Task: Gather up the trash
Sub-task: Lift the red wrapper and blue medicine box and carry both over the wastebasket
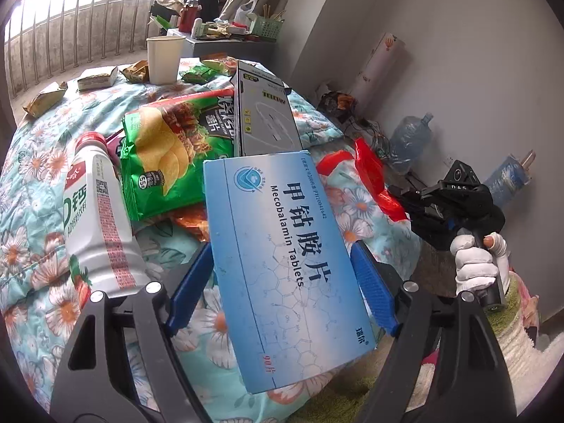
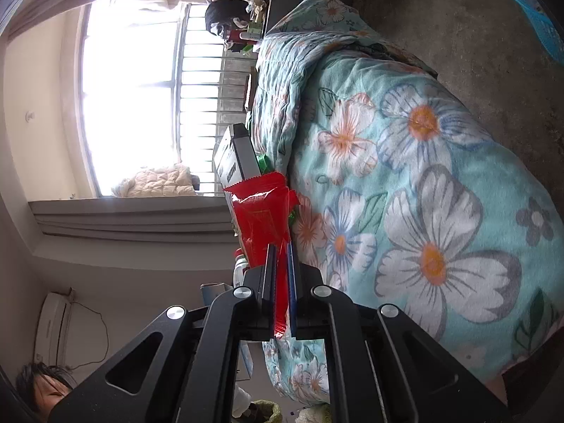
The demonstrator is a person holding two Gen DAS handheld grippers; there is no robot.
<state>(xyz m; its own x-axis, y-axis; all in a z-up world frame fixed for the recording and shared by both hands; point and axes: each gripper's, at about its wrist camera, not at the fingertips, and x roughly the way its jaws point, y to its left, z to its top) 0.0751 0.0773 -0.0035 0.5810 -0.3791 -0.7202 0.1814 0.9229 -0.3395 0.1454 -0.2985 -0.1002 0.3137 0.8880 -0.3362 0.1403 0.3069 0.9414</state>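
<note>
Two tools: both loaded
Left tool point(image 1: 282, 282): clamped across blue tablet box point(image 1: 282, 246), long axis toward 11 o'clock above the bed point(image 1: 31, 190)
Right tool point(image 2: 281, 275): pinching red wrapper point(image 2: 261, 218), extending toward 12 o'clock

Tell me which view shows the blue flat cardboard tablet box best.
The left wrist view: the blue flat cardboard tablet box fills the centre, its printed face readable, between the left gripper fingers. The right wrist view shows at most an unclear corner behind its gripper.

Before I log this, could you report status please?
Left gripper holds blue cardboard tablet box. Right gripper shut on red plastic wrapper. Nothing blocking.
</note>
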